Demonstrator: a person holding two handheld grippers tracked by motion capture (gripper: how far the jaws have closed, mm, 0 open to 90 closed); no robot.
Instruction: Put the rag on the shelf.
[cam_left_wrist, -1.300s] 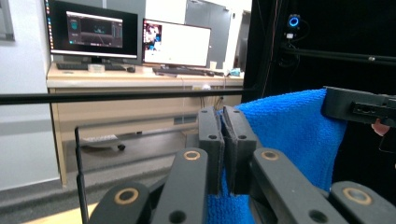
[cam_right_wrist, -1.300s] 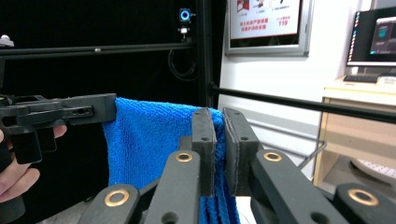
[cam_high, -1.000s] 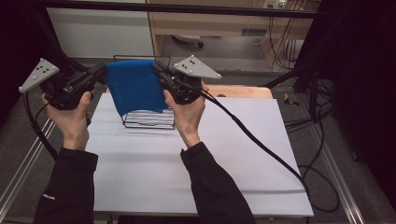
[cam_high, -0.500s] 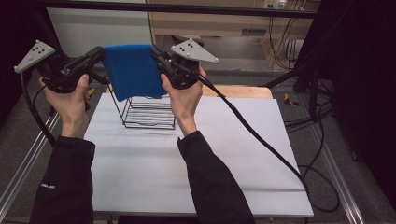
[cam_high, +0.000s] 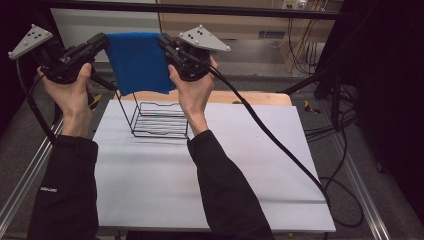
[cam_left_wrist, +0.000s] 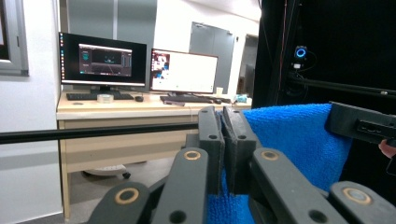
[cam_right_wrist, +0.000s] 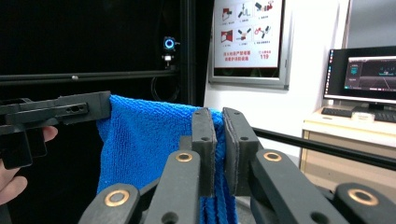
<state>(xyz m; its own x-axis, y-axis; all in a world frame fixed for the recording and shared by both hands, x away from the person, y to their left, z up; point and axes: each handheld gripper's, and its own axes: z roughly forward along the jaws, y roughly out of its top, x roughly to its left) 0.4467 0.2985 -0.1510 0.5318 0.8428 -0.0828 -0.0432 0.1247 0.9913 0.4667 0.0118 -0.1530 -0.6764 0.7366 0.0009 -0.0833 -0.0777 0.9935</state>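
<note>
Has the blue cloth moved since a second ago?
Yes. The blue cloth has gone up: its lower edge now hangs just above the wire rack's top rim instead of covering it.

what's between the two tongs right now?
The blue cloth spans the gap in the high view: the left tongs pinch one top corner, the right tongs the other. It hangs above the wire rack, apart from it.
</note>
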